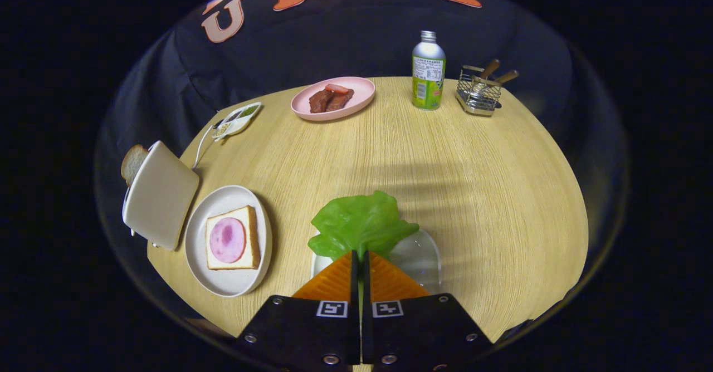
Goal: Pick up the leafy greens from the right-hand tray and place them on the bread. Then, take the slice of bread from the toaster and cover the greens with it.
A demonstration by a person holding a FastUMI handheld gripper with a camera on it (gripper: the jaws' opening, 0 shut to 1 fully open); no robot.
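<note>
Farthest to the left of the gripper stands a cream-coloured toaster (160, 195) with a slice of white bread (132, 162) poking out of its slot, at the near-left edge of the round pale-wood worktop (490, 194). Just right of it, and still left of the fingers, lies a white round plate (228, 283) carrying a square slice of bread topped with a pink round of ham (232, 238). That open slice is where the greens are meant to land.

The gripper (360, 258) has its two orange ribbed fingers pressed nearly together, with the stem end of a bright green, soft lettuce leaf (359, 224) pinched between the tips. The leaf fans out just ahead of them, over a clear shallow tray (420, 258) that sits under and slightly right of the fingers.

The move ahead, as I judge it, turns on one offset: the ham-topped bread lies to the left of the gripper and at about the same depth, near but apart from the leaf. So the carry is a short sideways swing leftwards with little reach forward.

Well beyond the fingers sit a pink plate with dark meat pieces (333, 98), a green-and-silver bottle (428, 71) and, to the right of it, a small wire basket (479, 94).
</note>
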